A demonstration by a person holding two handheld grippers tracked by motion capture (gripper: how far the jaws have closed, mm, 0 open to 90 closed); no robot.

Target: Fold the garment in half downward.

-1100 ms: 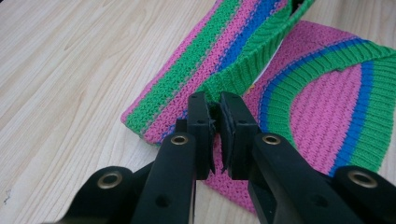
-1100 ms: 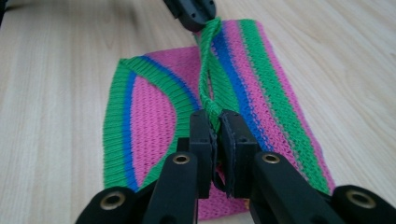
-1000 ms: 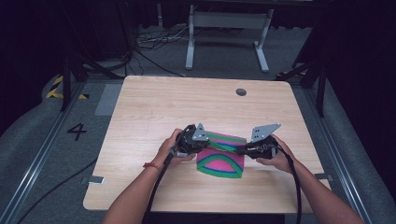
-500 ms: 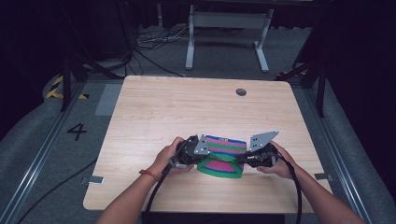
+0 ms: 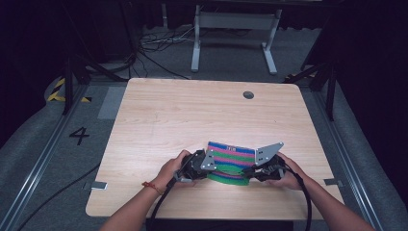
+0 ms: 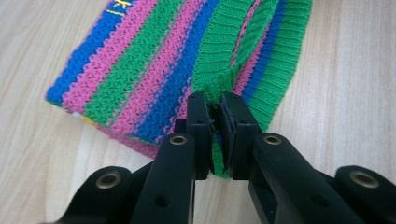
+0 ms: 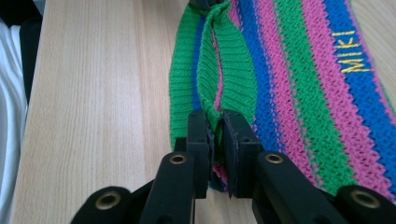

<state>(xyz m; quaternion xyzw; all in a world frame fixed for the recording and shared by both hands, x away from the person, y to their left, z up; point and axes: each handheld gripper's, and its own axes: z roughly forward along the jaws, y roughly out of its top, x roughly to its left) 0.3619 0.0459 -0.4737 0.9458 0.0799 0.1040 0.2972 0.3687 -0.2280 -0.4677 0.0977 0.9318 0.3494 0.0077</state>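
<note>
Obs., high view: striped knit piece (image 5: 232, 163) (green/pink/blue bands, ribbed green hem, small yellow lettering) lies on the counter (image 5: 192, 120) near the front edge, a bit right of centre, well apart from the far edge and its round grommet hole (image 5: 248, 95). Long axis runs approx. parallel to the front edge, i.e. left-right between the 2 hands.

Left gripper (image 6: 215, 109): fingers closed on the ribbed green hem at the knit's left end; hem fabric is bunched between the pads, no gap visible. In the high view this gripper (image 5: 204, 166) sits touching the left end, left hand (image 5: 175, 168) behind it.

Right gripper (image 7: 215, 123): fingers closed on the same green hem at the opposite end; a ridge of rib stands up between the pads. High view puts it (image 5: 251, 172) at the knit's right-front corner, right hand (image 5: 284, 173) behind.

Key relation: both grips are on the near (hem) edge, 1 per end, so the body of the knit extends away from the fingers toward the far edge of the counter. Neither hand is nearer; grip is symmetric.

Hem looks doubled between the 2 grips, prob. 2 layers of a folded or tubular item, but can't confirm whether each gripper holds 1 layer or both.

Judgement: any lift or fold would pivot about this hem line; uneven pull would skew the stripes.
</note>
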